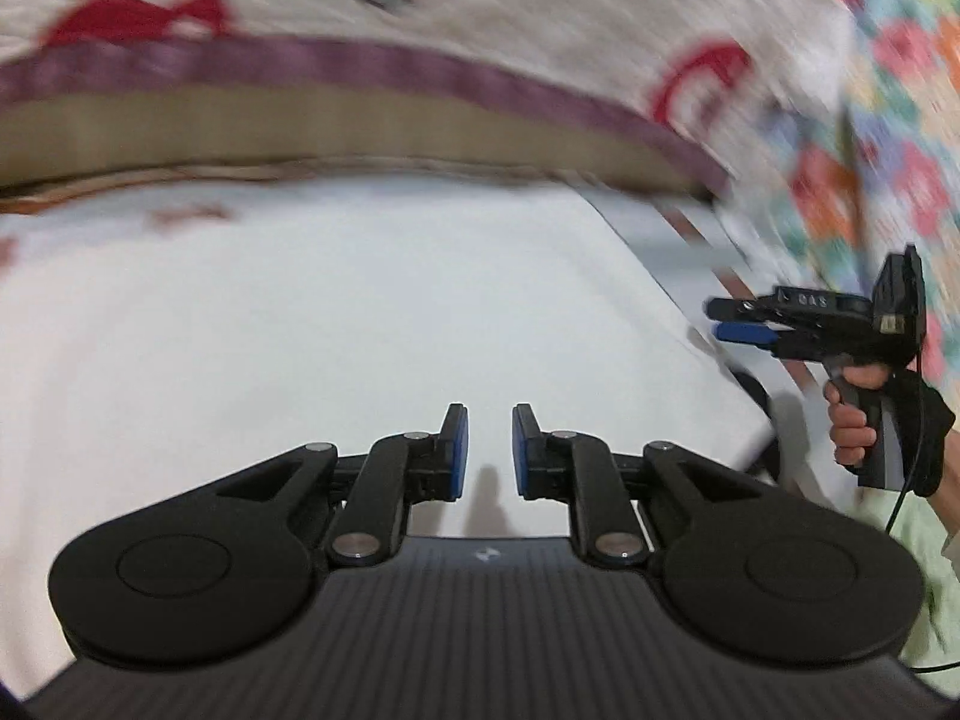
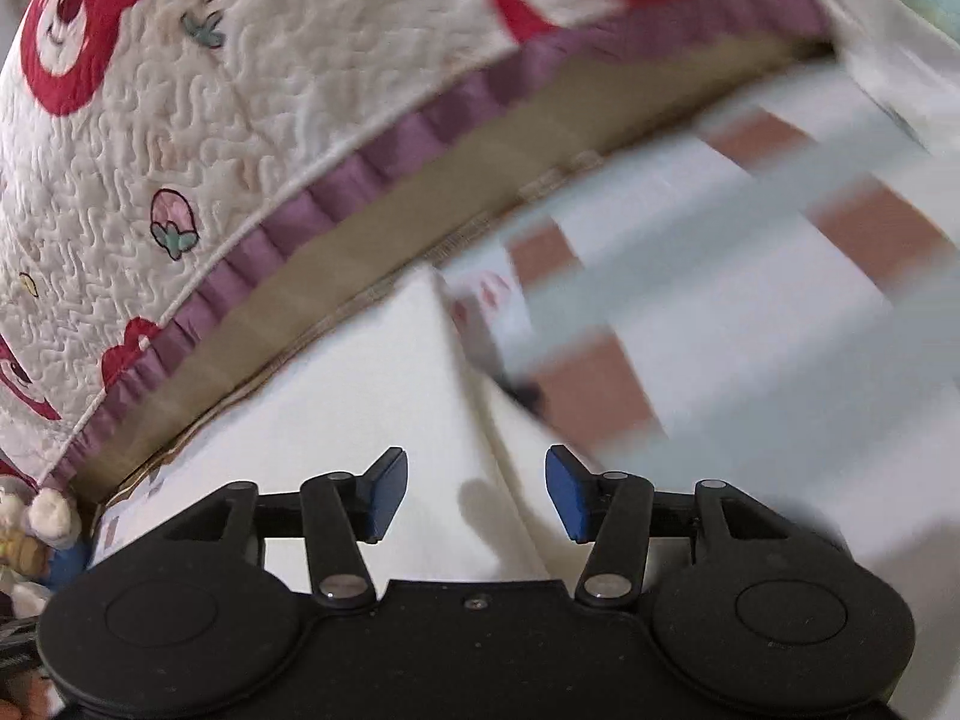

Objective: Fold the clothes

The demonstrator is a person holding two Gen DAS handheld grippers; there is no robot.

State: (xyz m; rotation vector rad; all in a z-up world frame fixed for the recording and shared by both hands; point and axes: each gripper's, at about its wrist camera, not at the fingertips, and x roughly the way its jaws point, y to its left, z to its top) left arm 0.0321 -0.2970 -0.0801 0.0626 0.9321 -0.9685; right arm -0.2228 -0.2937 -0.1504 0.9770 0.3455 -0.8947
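- A white garment (image 1: 336,324) is lying flat, its far edge nearing a quilt's purple border (image 1: 420,69).
- The left gripper (image 1: 489,450) is hovering above it, narrowly parted, gripping nothing.
- The right gripper (image 2: 477,495) is standing wide, empty, over the garment's fold edge.

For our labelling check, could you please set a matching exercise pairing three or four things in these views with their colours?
Things:
1. white garment
2. quilt trim
3. left gripper pads
4. bear motif on the quilt

Colours:
A. red
B. blue
C. white
D. purple

Pairs: 1-C, 2-D, 3-B, 4-A
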